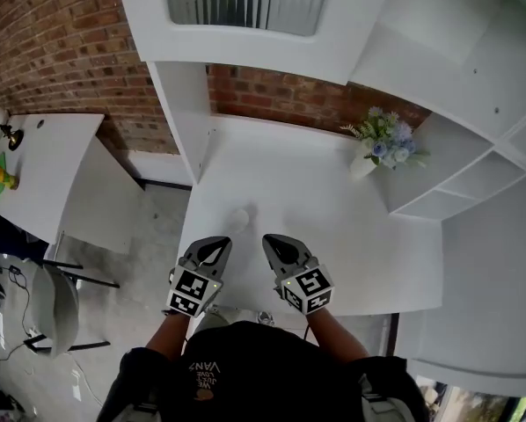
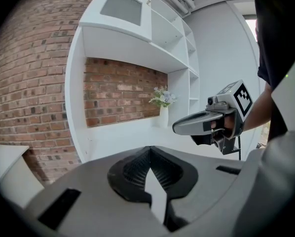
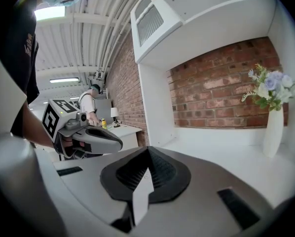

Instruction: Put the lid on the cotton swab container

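Now we hold the grey left tongs (image 1: 215, 244) and right tongs (image 1: 272, 241) shut, empty, above the white table's (image 1: 316, 192) near edge. Probably they are staged for the small white round container (image 1: 239, 219) just ahead.

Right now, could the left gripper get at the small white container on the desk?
Probably yes: the left gripper hovers just short of the small white container, bare desk between; its shut jaws must open first.
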A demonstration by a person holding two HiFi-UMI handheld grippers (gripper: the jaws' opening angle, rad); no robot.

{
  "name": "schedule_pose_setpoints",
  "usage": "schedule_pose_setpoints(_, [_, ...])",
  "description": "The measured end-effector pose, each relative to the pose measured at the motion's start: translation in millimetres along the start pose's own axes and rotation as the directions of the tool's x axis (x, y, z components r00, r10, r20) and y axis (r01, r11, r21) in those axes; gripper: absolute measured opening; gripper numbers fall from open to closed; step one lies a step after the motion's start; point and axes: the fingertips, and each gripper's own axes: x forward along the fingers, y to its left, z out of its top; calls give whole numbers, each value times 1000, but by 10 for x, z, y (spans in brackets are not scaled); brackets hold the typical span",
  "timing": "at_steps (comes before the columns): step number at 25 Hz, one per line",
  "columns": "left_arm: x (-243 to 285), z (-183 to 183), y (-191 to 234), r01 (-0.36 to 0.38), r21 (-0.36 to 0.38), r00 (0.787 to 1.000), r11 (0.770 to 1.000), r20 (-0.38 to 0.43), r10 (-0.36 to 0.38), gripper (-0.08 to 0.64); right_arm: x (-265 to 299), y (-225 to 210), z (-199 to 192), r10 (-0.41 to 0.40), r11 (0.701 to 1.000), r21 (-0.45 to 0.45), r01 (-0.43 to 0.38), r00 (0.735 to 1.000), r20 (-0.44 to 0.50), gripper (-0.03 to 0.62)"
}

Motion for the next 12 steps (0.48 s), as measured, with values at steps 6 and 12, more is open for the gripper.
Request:
schedule_pose_setpoints(6, [-281,26,-128,-99,-56,994,994,40,101,6,-273,100,12,35,999,-17,-35,999,3,2])
schedule_pose_setpoints(12, [-517,43,-334,-169,-85,982,982,64,175,6,-516,186,-79,84,996,-32,-84,996,-18,0])
